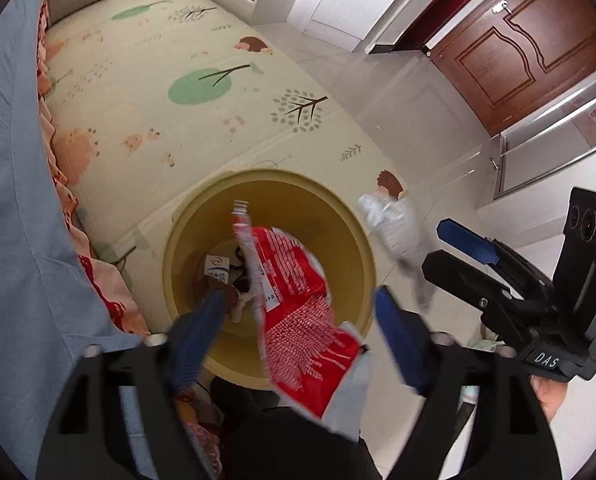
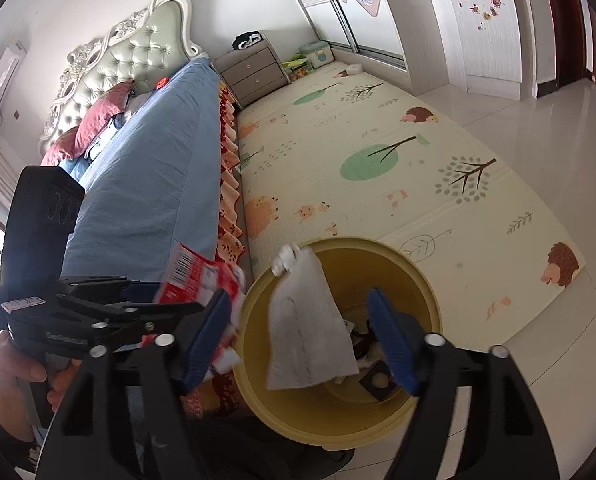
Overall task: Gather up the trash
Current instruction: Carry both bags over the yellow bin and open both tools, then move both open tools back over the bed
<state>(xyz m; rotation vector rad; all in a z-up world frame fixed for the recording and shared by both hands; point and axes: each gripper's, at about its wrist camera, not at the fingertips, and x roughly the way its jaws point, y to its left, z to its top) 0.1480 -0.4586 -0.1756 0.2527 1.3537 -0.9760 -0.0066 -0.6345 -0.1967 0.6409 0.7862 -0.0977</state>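
A yellow bin (image 1: 350, 240) stands on the floor by the bed and holds several pieces of trash; it also shows in the right wrist view (image 2: 426, 292). My left gripper (image 1: 298, 320) is open above the bin, and a red and white wrapper (image 1: 294, 292) hangs loose between its fingers, blurred. My right gripper (image 2: 298, 336) is open over the bin too, with a white tissue (image 2: 306, 332) loose and blurred between its fingers. The tissue (image 1: 402, 228) shows beside the right gripper (image 1: 454, 252) in the left wrist view. The wrapper (image 2: 198, 276) shows at the left gripper in the right wrist view.
A bed with a blue cover (image 2: 154, 168) runs along the left. A patterned play mat (image 2: 362, 152) covers the floor beyond the bin. A nightstand (image 2: 254, 72) stands at the far wall. A brown door (image 1: 530, 44) is to the right, past white tiles (image 2: 538, 128).
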